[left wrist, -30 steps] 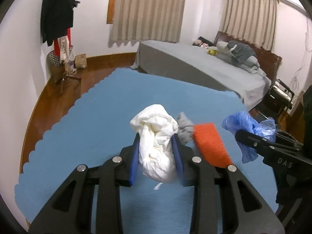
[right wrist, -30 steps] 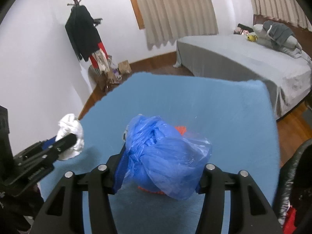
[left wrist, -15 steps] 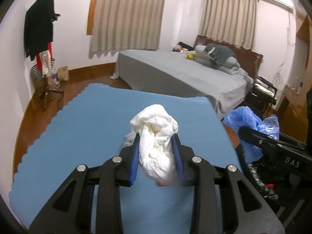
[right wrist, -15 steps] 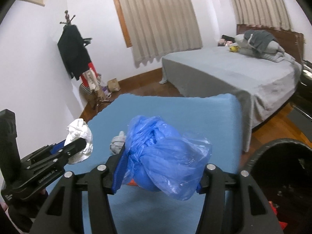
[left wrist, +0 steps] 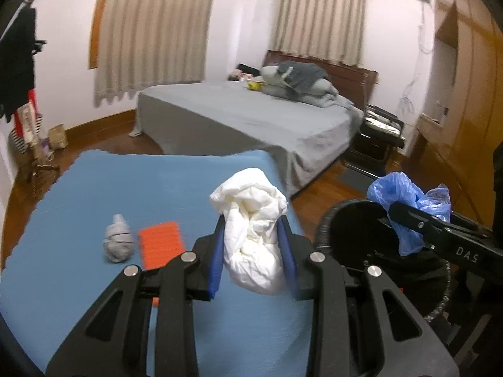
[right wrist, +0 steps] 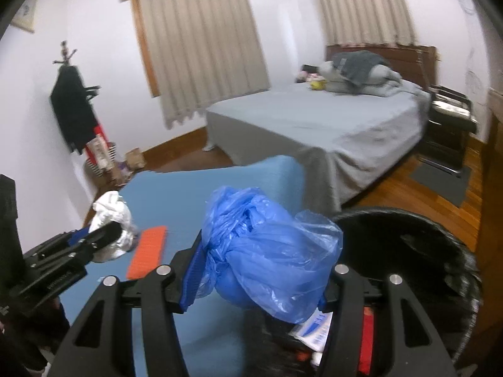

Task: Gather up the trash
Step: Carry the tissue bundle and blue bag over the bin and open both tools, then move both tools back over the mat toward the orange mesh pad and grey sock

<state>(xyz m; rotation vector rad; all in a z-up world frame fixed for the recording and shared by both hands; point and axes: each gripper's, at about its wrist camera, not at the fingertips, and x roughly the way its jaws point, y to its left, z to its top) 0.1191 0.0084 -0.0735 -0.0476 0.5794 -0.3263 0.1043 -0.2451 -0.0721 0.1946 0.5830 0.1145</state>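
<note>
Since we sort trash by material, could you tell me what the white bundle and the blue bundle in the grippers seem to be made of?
White bundle: probably crumpled paper or tissue, matte, with soft, deep creases; thin cloth is possible. Blue bundle: thin plastic film, like a bag, glossy and partly see-through at its loose edges, with fine crinkles.

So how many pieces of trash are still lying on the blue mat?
2: a small grey crumpled wad and, beside it, a flat orange ridged piece. The grippers may hide others.
</note>
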